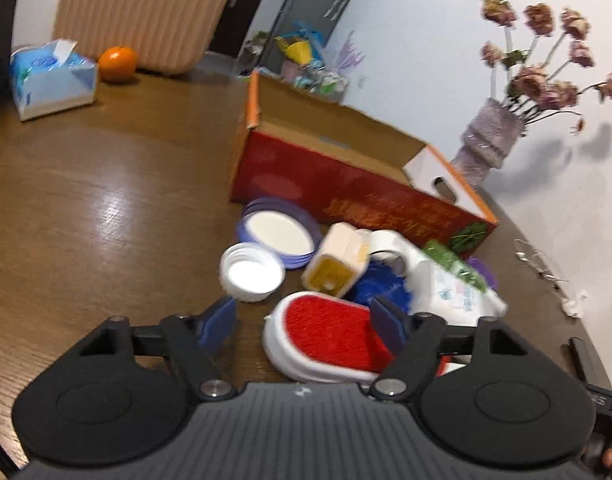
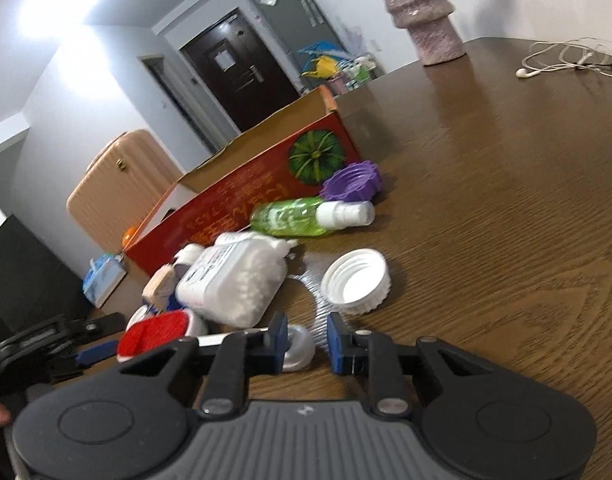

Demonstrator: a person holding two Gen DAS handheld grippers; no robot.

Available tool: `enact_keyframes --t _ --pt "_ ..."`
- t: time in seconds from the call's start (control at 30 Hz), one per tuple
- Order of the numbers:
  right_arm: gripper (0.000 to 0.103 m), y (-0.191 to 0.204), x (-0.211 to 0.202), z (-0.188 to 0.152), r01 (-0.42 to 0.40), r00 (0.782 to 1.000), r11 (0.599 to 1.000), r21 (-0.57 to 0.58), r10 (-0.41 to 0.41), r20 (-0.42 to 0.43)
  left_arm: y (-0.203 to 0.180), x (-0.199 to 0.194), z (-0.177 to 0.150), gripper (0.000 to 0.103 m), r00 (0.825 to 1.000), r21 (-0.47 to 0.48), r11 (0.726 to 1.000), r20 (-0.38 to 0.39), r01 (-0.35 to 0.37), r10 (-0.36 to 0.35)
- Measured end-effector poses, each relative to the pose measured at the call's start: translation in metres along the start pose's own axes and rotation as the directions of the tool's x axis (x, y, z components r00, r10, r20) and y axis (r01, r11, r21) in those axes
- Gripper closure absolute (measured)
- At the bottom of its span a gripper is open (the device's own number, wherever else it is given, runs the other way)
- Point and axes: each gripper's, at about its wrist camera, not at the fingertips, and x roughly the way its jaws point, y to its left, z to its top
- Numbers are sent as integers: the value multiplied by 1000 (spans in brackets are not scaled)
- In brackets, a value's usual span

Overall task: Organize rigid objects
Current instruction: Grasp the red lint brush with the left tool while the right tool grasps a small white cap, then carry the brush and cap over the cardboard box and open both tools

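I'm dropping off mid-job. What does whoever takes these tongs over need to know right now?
Left tongs: open, straddling the red brush, not clamped.
Right tongs: open narrowly around a small white round piece, no visible grip.
Items: white cap, green bottle, purple lid, swab tub and blue-rimmed lid all lie on the table beside the red box.
Done: nothing visible in the box.
Left: everything, probably starting with the brush.

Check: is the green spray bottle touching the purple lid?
Touching. Right wrist view: green spray bottle, lying on its side, has its white cap end against the purple lid, no gap.
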Motion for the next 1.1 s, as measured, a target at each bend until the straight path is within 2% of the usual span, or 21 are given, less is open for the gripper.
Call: enact_keyframes --t 0.03,0.1,0.2,0.3,0.4,0.6,0.67,0.77,0.93,1.03,1.1 --pt "82 2 -2 -1 2 1000 1000 -14 -2 -4 3 2 -1 39 1000 -13 1000 -8 -11 11" --pt "83 7 -2 -4 25 1000 998 -50 -25 -6 8 5 -3 55 1000 -39 999 -20 11 -12" --pt "90 10 -3 -5 40 999 995 -86 -40 -4 11 4 -7 59 998 -59 996 -31 61 -62" --pt "90 12 -8 -7 53 999 991 -120 -53 4 3 -6 -13 63 999 -38 998 -30 40 -41" --pt "90 11 -20 -12 47 999 989 -138 -48 -7 -10 -25 -27 63 1000 30 1000 -26 6 -5" --pt "90 1 -42 -26 33 999 990 -135 -34 -7 -11 -61 -57 66 998 -2 999 -42 49 -49" --pt "87 -2 -41 -24 19 1000 992 -124 -21 -15 -10 -61 -60 62 998 -11 999 -44 53 -54" --pt "89 0 -40 -23 24 999 989 -144 -27 -20 -5 -54 -58 59 994 -51 995 -67 80 -84" --pt "93 -3 -43 -19 39 999 990 -134 -39 0 -4 -53 -56 63 992 -78 992 -73 99 -105" --pt "93 3 -51 -5 11 999 991 -133 -6 36 -9 -58 -47 63 993 -85 990 -41 108 -112" --pt "93 11 -48 17 2 997 987 -161 10 74 -12 -58 -29 63 992 -86 989 -11 124 -125"
